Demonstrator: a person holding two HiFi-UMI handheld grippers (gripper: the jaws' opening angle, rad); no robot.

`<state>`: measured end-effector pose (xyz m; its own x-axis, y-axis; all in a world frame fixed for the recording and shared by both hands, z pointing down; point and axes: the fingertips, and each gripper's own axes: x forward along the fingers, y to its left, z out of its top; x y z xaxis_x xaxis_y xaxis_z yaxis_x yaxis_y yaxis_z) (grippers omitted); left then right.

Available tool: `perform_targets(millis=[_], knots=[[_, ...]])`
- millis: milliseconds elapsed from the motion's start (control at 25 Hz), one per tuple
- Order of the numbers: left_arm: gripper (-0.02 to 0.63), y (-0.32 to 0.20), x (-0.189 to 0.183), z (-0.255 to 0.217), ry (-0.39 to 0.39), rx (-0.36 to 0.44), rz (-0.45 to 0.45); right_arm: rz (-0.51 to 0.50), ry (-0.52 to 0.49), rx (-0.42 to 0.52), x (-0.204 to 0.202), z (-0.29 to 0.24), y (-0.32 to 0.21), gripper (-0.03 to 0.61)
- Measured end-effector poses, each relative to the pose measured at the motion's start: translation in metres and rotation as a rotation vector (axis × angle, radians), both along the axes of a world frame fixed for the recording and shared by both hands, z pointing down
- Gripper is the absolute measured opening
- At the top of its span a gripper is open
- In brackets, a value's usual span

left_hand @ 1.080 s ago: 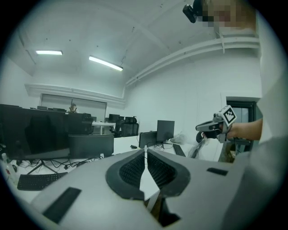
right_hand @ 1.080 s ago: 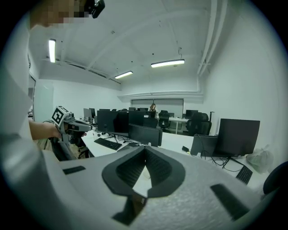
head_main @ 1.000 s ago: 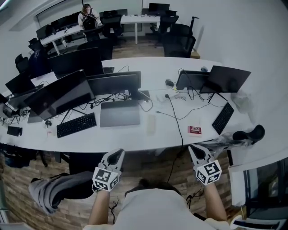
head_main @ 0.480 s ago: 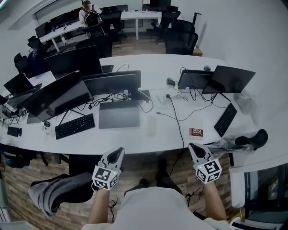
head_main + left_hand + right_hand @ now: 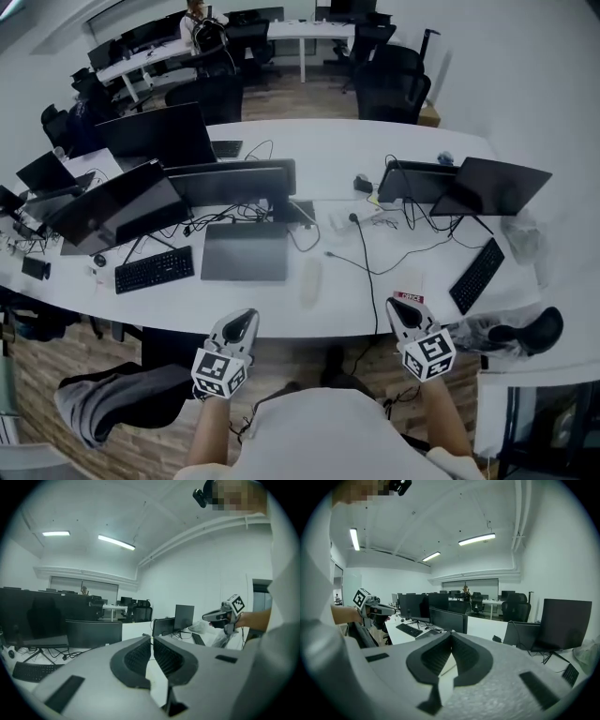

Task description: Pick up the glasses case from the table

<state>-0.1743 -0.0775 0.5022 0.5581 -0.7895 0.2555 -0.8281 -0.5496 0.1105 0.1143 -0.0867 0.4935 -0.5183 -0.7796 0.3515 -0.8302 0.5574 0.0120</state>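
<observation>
Head view: A white curved counter (image 5: 347, 155) carries monitors, keyboards and a grey closed laptop (image 5: 244, 251). A pale oblong case (image 5: 310, 279) lies just right of the laptop, a little back from the counter's near edge. It is judged to be the glasses case, though its detail is too small to confirm. The left gripper (image 5: 244, 322) hangs just short of the near edge, and the right gripper (image 5: 400, 308) hangs at that edge. Both are apart from the case, which sits between their lines.

A red card (image 5: 410, 296) with white print lies at the right gripper's tip; the print cannot be read. The marker cubes show black-and-white squares only.

Left gripper view: The left gripper (image 5: 152, 637) has its jaws pressed together with nothing between them. The right gripper (image 5: 224, 615) shows off to the side.

Right gripper view: The right gripper (image 5: 451, 633) likewise has its jaws together and holds nothing. The left gripper (image 5: 375, 607) is in sight.

Assessment: This is the approach step; no grasp has begun. The next move calls for one gripper to spread its jaws, travel forward over the near edge and straddle the case's narrow width.
</observation>
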Motion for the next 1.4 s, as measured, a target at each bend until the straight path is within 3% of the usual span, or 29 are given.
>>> perform_targets(millis=[760, 1040, 1400], knots=[[0.012, -0.083, 0.070, -0.014, -0.042, 0.025, -0.159, -0.166, -0.020, 0.005, 0.061, 0.009, -0.111, -0.002], [0.012, -0.105, 0.071, -0.022, -0.003, 0.032, -0.175, -0.145, -0.041, 0.009, 0.070, 0.007, -0.131, -0.002], [0.012, -0.134, 0.059, -0.028, 0.026, 0.051, -0.096, -0.049, -0.052, 0.025, 0.059, -0.006, -0.139, -0.002]])
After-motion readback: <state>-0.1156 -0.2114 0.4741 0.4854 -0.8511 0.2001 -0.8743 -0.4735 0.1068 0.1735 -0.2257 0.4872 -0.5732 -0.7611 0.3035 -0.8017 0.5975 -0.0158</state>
